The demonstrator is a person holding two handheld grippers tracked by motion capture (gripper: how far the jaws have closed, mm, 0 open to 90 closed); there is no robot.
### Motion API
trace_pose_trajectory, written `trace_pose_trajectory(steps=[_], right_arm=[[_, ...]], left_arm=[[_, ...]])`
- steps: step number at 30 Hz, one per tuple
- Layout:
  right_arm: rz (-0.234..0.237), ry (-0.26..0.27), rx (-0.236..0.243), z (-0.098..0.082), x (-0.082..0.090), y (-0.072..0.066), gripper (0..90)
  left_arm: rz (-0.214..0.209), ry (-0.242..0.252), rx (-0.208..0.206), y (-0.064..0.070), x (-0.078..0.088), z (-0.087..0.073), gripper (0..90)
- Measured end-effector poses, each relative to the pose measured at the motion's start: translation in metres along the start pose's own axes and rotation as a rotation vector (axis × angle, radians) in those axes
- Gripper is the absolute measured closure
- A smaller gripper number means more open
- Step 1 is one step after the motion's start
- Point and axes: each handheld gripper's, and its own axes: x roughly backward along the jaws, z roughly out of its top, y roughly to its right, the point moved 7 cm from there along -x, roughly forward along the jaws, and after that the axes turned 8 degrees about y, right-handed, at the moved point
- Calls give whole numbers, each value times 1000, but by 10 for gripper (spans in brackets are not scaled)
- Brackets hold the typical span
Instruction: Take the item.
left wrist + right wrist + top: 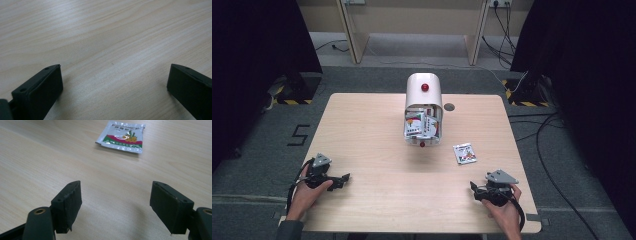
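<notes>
Black left gripper (345, 177) rests on the pale wooden table (377, 145) near its left front corner, jaws wide apart with bare wood between them. Farther back in the middle stands a white rounded box (424, 107) with small packets inside. One flat silver packet (121, 136) lies on the table ahead of the black right gripper (115, 202), whose jaws stand open and hold nothing.

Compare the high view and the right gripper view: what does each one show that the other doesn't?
High view alone: the white box with a red knob, stuffed with packets, the left gripper in the person's left hand, and the floor with cables. Right gripper view alone: the packet's print close up, a green and red band with yellow flowers. Both: the wooden table, the loose packet, and the right gripper, open and holding nothing.
</notes>
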Motion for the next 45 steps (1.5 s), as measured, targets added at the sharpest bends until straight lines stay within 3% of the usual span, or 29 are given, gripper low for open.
trace_pose_trajectory(steps=[23, 36, 45], right_arm=[[9, -47, 22, -17, 11, -12, 225], [32, -69, -36, -24, 20, -13, 217], [36, -51, -34, -28, 25, -15, 207]], left_arm=[[0, 0, 0, 0, 0, 0, 0], [0, 0, 1, 0, 0, 0, 0], [0, 0, 1, 0, 0, 0, 0]])
